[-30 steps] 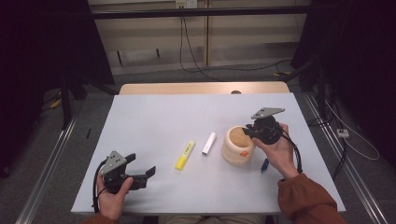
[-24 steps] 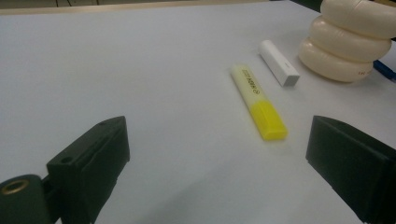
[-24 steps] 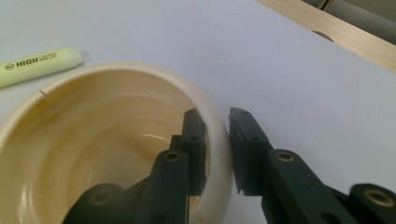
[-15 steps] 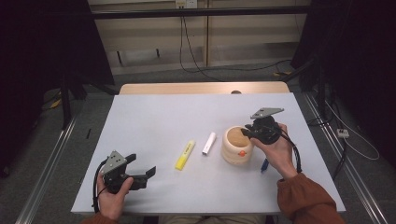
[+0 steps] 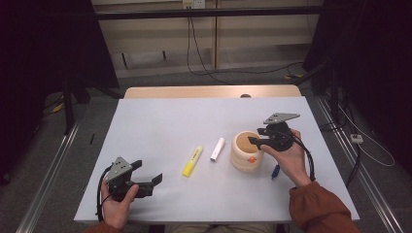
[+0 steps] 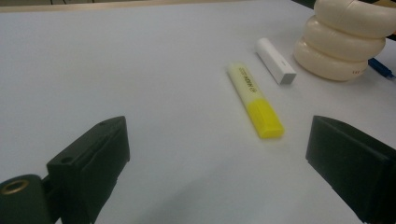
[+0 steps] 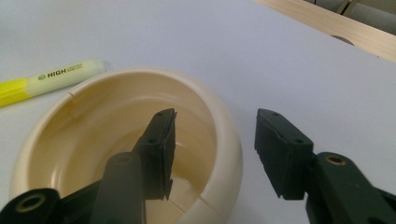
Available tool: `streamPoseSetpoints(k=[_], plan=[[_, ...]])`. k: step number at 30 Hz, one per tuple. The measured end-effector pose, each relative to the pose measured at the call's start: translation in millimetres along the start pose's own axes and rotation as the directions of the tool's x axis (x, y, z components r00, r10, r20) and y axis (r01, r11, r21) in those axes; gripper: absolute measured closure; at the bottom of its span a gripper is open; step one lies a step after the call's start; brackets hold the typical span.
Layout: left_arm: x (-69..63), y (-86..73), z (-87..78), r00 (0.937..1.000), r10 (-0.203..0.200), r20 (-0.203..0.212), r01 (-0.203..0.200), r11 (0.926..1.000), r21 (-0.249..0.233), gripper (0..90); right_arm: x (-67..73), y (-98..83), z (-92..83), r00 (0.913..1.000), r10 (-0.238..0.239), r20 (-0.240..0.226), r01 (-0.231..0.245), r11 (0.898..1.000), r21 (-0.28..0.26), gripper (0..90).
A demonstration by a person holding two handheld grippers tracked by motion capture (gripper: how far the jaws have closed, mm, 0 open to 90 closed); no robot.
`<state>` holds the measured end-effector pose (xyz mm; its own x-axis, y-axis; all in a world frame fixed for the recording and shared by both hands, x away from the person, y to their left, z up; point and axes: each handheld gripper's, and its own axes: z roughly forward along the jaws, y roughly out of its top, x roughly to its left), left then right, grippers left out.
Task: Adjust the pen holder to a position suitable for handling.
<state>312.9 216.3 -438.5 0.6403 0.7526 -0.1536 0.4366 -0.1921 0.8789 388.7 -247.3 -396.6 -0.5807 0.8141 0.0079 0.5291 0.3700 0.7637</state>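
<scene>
Jaws of right gripper [image 5: 254, 142] just been opening, now straddling near-right rim of cream ribbed plastic cup [image 5: 247, 151]: one jaw inside, one outside, pads apart from wall. Cup upright on right half of white table [image 5: 160, 126], right of centre. Jaws of left gripper [image 5: 147, 174] spread wide at near left, nothing between. Yellow highlighter pen [image 5: 192, 161] and small white rectangular stick [image 5: 217, 149] lying flat just left of cup. Blue pen [image 5: 275, 171] peeking out right of cup, beneath right hand.

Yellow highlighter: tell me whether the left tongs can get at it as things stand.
Probably yes: the left tongs stand open, facing the yellow highlighter, with bare table between them.
</scene>
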Motion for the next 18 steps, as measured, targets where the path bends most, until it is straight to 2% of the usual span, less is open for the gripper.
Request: streamPoseSetpoints(k=[4, 12, 18], plan=[[0.0, -0.1, -0.2, 1.0000, -0.002, 0.001, 0.002, 1.0000, -0.001, 6.1, -2.1, -1.6, -2.6, 0.9999, 0.012, -0.002, -0.012, 1.000, -0.020, 42.7], [1.8, -0.9, -0.1, 0.9999, -0.015, 0.000, 0.015, 0.9999, 0.002, 6.1, -7.1, -5.2, -6.6, 0.9981, 0.056, -0.028, -0.057, 0.997, -0.059, 18.9], [1.7, -1.1, -0.2, 0.9999, -0.014, -0.001, 0.014, 0.9999, 0.003, 6.1, -8.9, -6.8, -16.4, 0.9969, 0.069, -0.039, -0.072, 0.992, -0.102, 12.9]])
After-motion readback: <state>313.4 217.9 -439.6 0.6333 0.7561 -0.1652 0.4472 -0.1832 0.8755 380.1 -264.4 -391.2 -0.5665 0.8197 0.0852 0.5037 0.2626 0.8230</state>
